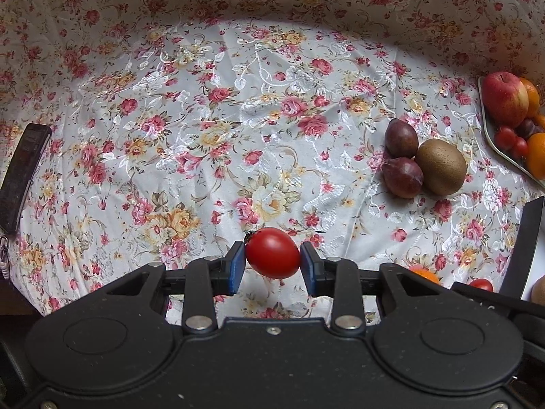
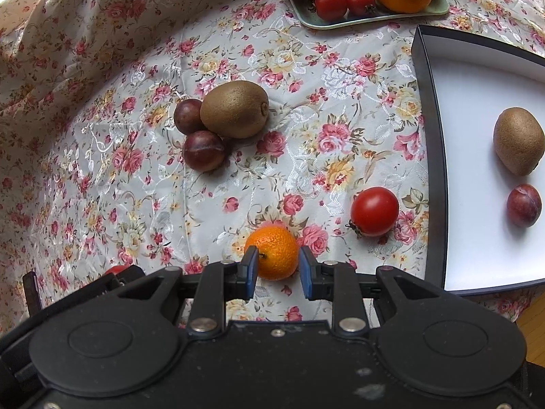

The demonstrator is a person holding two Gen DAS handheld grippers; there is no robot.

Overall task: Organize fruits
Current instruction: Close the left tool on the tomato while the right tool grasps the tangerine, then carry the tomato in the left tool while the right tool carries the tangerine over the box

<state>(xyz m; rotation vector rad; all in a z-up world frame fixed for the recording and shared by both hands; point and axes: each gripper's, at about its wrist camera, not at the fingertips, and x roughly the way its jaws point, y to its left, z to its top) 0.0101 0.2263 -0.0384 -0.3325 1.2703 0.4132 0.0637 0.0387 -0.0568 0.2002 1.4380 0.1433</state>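
We are gripping a small glossy red cherry tomato (image 1: 272, 253) in the left gripper (image 1: 272, 266), jaws closed on its ends, long axis running across them, stem pointing left. Our right gripper (image 2: 276, 266) is clamping a small round orange mandarin (image 2: 271, 253), stem facing left; the white dark-rimmed box (image 2: 430, 156) is lying to its right, nearer this hand.

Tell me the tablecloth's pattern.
Tablecloth: white with pink and yellow roses; clearest in the right wrist view.
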